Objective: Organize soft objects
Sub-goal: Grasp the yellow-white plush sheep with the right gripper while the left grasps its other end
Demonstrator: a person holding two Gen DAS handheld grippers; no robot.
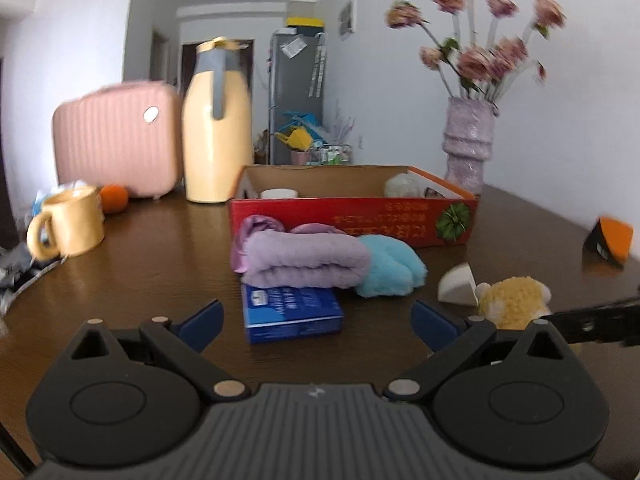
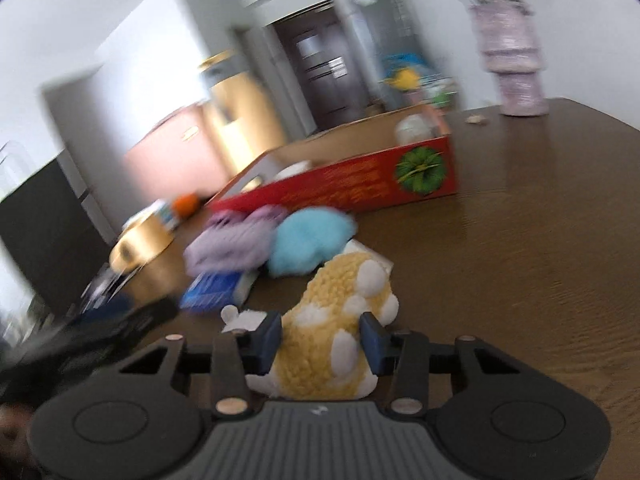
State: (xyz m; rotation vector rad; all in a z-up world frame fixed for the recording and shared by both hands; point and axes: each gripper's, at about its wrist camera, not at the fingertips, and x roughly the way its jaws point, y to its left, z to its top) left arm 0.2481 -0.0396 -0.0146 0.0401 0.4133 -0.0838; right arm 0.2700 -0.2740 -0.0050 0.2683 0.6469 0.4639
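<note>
Looking across the dark brown wooden table (image 1: 132,248), we see its glossy grained surface carrying everything. Toward the far edge stands the long red cardboard box (image 1: 352,216), open-topped, with plain brown inner walls. Just in front of its near wall lies the rolled lilac terry towel (image 1: 304,258), thick and ribbed, touching the fluffy sky-blue plush piece (image 1: 390,266) on its right. A flat blue printed carton (image 1: 292,312) sits under the towel's near edge.

Our right gripper (image 2: 320,338) is clamped on the woolly yellow-and-white plush toy (image 2: 340,320); its blue pads (image 2: 270,336) press into the curly pile on both sides, near the table's near edge. No earlier view shows how the jaws got there.

Our left gripper (image 1: 316,320) stands released, jaws wide apart over the blue carton, touching nothing.
</note>
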